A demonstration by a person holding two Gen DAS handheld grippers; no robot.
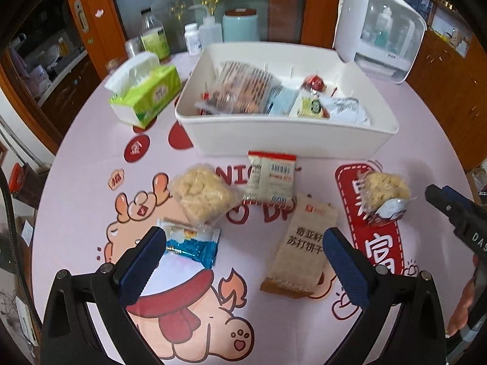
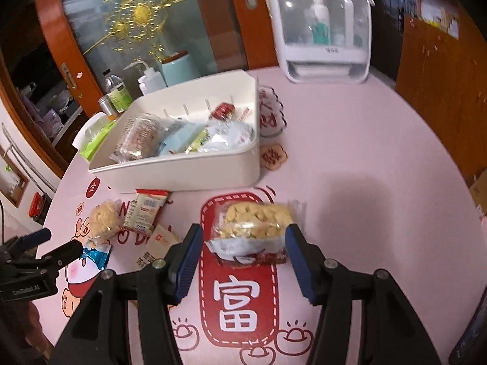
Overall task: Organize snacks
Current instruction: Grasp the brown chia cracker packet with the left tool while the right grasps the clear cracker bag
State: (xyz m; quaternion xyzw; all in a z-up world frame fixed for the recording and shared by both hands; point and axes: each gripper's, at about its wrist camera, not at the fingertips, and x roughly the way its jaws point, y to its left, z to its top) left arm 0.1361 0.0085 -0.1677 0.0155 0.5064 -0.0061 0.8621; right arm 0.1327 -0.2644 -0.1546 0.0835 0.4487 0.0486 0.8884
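Note:
My left gripper (image 1: 243, 232) hangs open low over the pink table. A blue foil packet (image 1: 191, 243) lies against its left finger, and a beige cracker packet (image 1: 304, 249) lies by its right finger. Beyond them are a clear puffed-rice cake packet (image 1: 204, 194) and a red-edged white packet (image 1: 271, 179). My right gripper (image 2: 243, 228) is open, its tips on either side of a second puffed-rice packet (image 2: 255, 222) lying on a red printed panel. The white bin (image 1: 286, 140) behind holds several snacks.
A green tissue pack (image 1: 146, 94) sits left of the bin. A white lidded storage box (image 1: 380, 30) stands at the back right, with bottles (image 1: 152, 36) and a pale blue jar along the back edge. The right gripper (image 1: 441, 196) shows at the left wrist view's right edge.

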